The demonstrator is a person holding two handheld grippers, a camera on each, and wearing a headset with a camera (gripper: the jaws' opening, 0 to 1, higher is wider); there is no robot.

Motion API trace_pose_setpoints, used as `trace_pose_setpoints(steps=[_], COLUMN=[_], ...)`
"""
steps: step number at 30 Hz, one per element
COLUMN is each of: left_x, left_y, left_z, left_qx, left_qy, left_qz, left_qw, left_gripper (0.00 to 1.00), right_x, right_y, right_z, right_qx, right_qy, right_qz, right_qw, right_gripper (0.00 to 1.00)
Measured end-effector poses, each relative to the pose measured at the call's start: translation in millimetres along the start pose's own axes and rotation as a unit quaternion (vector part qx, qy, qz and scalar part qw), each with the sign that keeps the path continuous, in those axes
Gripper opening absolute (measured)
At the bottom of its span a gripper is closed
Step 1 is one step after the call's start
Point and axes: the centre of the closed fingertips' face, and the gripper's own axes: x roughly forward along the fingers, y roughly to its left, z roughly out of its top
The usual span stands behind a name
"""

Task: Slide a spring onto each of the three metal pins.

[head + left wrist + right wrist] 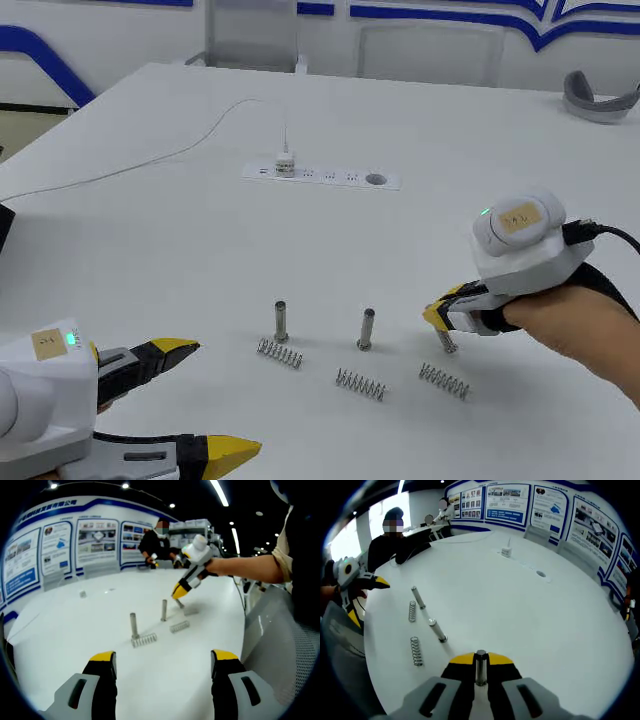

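Note:
Three short metal pins stand in a row on the white table. The left pin [281,322] and the middle pin [367,329] stand upright and bare. My right gripper [438,314] is shut on the right pin [446,342], and in the right gripper view that pin [480,666] is clamped between the yellow-tipped jaws [480,660]. A spring lies flat in front of each pin: left spring [279,352], middle spring [360,385], right spring [443,381]. My left gripper [205,400] is open near the front left, empty, with the left pin [133,626] ahead of it.
A white power strip [340,178] with a plugged-in charger [285,163] and its cable lies across the middle of the table. A grey curved object [598,100] sits at the far right edge. Chairs stand behind the table. People sit at a far table [395,540].

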Motion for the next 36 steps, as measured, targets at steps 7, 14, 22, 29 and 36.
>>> trace_pose_setpoints(steps=[7, 14, 22, 29, 36], left_x=[-0.3, -1.1, -0.9, -0.9, -1.3], left_y=[-1.6, -2.1, -3.7, -6.4, -8.3], left_z=[0.2, 1.6, 3.5, 3.9, 4.3], left_qx=[0.001, 0.003, 0.006, 0.007, 0.007], left_qy=[0.0, 0.0, 0.0, -0.001, -0.001], left_qz=[-0.001, -0.001, -0.001, -0.003, -0.003], left_qw=[1.0, 1.0, 1.0, 1.0, 1.0], left_gripper=[0.78, 0.78, 0.78, 0.78, 0.78], right_x=[-6.0, -12.9, -18.9, -22.1, -23.2], right_y=[0.4, 0.4, -1.6, -0.4, -0.9], right_z=[-2.3, -6.2, -11.9, -14.8, -17.6], right_qx=[0.004, 0.007, 0.009, 0.009, 0.01], right_qy=[-0.006, -0.011, -0.011, -0.011, -0.01], right_qz=[-0.003, -0.007, -0.007, -0.005, -0.004], right_qw=[1.0, 0.9999, 0.9999, 0.9999, 0.9999], right_gripper=[0.09, 0.09, 0.09, 0.09, 0.09])
